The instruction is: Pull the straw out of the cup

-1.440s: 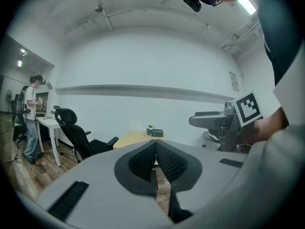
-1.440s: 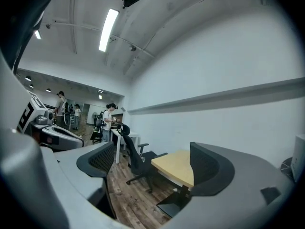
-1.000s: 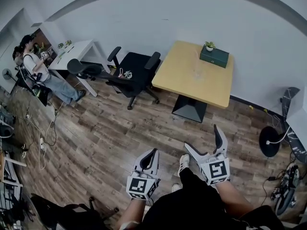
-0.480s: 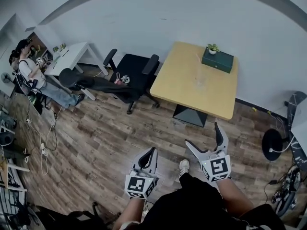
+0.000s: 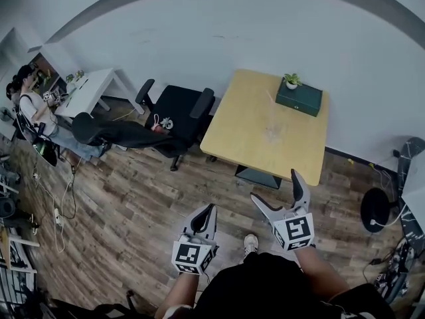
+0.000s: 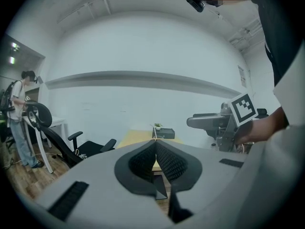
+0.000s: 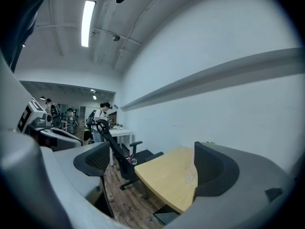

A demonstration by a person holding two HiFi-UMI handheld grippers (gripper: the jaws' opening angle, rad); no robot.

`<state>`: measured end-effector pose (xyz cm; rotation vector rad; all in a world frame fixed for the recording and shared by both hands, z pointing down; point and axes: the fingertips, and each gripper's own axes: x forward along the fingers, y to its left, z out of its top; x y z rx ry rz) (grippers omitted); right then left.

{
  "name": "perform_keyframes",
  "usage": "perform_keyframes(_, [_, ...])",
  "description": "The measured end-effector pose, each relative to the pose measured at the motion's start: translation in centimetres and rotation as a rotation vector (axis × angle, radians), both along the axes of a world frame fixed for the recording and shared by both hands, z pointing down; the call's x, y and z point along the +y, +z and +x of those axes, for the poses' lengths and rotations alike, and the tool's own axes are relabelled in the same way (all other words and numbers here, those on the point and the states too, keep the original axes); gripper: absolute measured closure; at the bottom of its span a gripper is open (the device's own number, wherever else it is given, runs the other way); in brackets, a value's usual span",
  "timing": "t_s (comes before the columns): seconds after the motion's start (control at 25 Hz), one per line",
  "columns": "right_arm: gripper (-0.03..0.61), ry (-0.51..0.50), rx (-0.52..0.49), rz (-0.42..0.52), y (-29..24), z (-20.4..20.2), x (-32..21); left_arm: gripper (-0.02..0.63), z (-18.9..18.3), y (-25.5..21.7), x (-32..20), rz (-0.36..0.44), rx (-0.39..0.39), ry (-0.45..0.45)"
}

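- Left gripper [image 5: 210, 210]: jaws pressed together, nothing between; held low above brown wood-plank floor [image 5: 133, 198].
- Right gripper [image 5: 276, 187]: jaws wide apart, empty, near edge of light wooden table [image 5: 239, 135].
- Clear plastic cup [image 5: 274, 133] stands on table, thin straw [image 5: 269, 100] rising from it; well apart from both grippers, beyond right jaws.
- Right gripper view: cup [image 7: 189, 177] appears in gap between jaws, close beside right-hand jaw, far off.
- Dark green box [image 5: 300, 98] at table's far side.
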<state>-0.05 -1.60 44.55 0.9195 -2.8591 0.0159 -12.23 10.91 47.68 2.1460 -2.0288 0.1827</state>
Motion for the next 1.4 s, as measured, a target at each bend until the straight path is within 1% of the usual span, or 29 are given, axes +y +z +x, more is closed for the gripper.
perform_keyframes(0.12, [0.025,-0.004,0.006,0.0,0.1,-0.6,-1.5,0.595,-0.7,0.2,-2.0,-0.008,0.006,-0.006])
perform_keyframes(0.24, [0.025,-0.011,0.007,0.003,0.0,-1.1,-2.8,0.595,-0.8,-0.7,-3.7,0.01,-0.009,0.01])
perform_keyframes(0.36, [0.026,0.003,0.005,-0.016,0.2,-1.4,-4.3,0.595,-1.5,-1.1,-5.2,0.019,-0.009,0.0])
perform_keyframes(0.48, [0.026,0.008,0.01,-0.023,0.5,-1.9,-5.9,0.595,-2.5,-0.7,-6.8,0.019,-0.006,-0.006])
perform_keyframes(0.64, [0.026,0.023,0.021,-0.019,0.8,-2.6,-8.5,0.595,-3.6,0.2,-9.1,0.006,0.001,0.008])
perform_keyframes(0.88, [0.026,0.073,0.048,-0.02,1.5,-3.8,-13.4,0.595,-5.4,0.6,-14.5,0.01,-0.002,0.06])
perform_keyframes(1.04, [0.026,0.111,0.064,-0.031,2.1,-5.4,-17.3,0.595,-7.5,0.7,-18.7,0.002,0.007,0.087])
perform_keyframes(1.24, [0.031,0.16,0.087,-0.043,2.8,-7.1,-21.9,0.595,-9.3,0.8,-24.0,-0.004,-0.014,0.167])
perform_keyframes(1.4, [0.034,0.208,0.098,-0.065,3.3,-7.9,-25.1,0.595,-10.5,0.4,-28.0,-0.014,0.01,0.208])
